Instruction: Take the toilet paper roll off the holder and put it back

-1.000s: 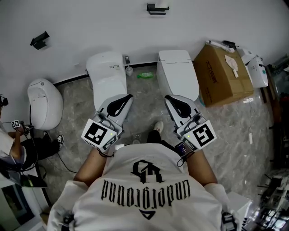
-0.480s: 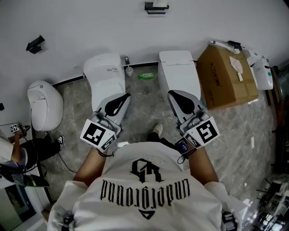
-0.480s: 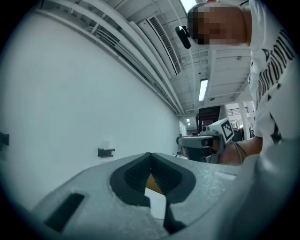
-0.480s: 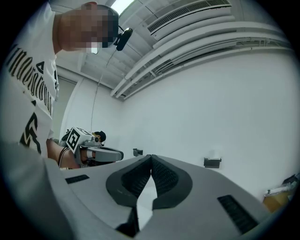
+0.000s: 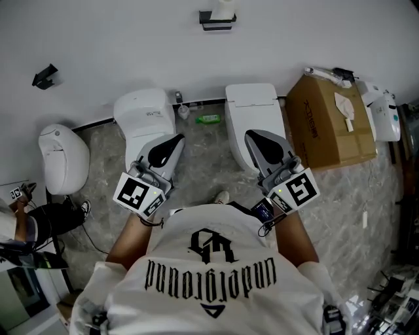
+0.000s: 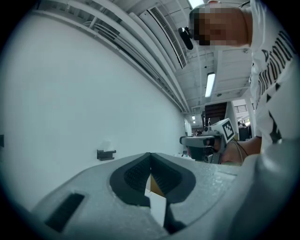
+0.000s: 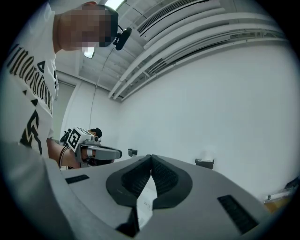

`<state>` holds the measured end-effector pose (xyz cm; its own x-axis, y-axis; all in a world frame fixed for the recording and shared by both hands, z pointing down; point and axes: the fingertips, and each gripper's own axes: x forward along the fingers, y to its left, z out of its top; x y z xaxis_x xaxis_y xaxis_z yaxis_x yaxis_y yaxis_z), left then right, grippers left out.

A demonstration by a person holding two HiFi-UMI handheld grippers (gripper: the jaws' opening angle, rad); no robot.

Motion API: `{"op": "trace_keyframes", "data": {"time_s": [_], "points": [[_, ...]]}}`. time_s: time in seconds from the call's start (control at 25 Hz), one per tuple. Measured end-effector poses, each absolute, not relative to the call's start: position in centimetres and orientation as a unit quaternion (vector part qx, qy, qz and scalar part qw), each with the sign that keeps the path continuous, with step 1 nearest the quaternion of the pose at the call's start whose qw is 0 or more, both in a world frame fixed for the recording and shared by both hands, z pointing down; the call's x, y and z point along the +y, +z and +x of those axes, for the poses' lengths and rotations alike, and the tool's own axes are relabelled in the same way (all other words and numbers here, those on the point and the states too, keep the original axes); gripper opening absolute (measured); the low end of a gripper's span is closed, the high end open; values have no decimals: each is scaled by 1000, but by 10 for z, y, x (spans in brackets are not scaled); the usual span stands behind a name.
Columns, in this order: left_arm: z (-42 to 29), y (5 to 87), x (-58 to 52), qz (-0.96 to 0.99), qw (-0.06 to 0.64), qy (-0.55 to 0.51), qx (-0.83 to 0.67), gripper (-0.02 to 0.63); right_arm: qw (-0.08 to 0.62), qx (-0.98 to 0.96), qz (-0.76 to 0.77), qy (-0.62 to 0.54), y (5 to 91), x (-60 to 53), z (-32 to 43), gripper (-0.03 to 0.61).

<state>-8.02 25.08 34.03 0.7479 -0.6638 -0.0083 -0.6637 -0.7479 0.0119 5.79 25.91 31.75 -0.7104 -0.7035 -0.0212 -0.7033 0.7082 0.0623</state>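
The black wall holder (image 5: 217,19) hangs high on the white wall, with the white toilet paper roll (image 5: 226,6) on it at the top edge of the head view. My left gripper (image 5: 179,138) and right gripper (image 5: 249,133) are held side by side in front of my chest, well short of the wall. Both are shut with nothing between the jaws. The left gripper view has my left gripper (image 6: 150,154) with the holder (image 6: 106,153) small at its left. In the right gripper view the holder (image 7: 205,162) lies right of my right gripper (image 7: 151,157).
Two white toilets (image 5: 145,114) (image 5: 254,108) stand against the wall below the holder, a green bottle (image 5: 209,119) between them. A cardboard box (image 5: 330,121) is at the right, a rounded white toilet (image 5: 62,157) at the left. Another black fixture (image 5: 44,76) is on the wall. A person (image 5: 16,226) sits far left.
The head view has tilted up: the holder and toilets sit lower in the frame. Both grippers have edged slightly forward and stay shut.
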Motion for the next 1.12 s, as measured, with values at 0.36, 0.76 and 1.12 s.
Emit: {"op": "trace_keyframes", "data": {"time_s": [0.36, 0.76, 1.12], "points": [[-28, 343, 215, 930, 4, 5, -366, 14, -3, -926, 376, -22, 321, 222, 114, 14], [-15, 349, 178, 934, 14, 2, -357, 14, 3, -918, 396, -14, 328, 196, 134, 14], [-3, 346, 128, 944, 12, -6, -330, 14, 9, -910, 414, -14, 328, 157, 139, 14]]}}
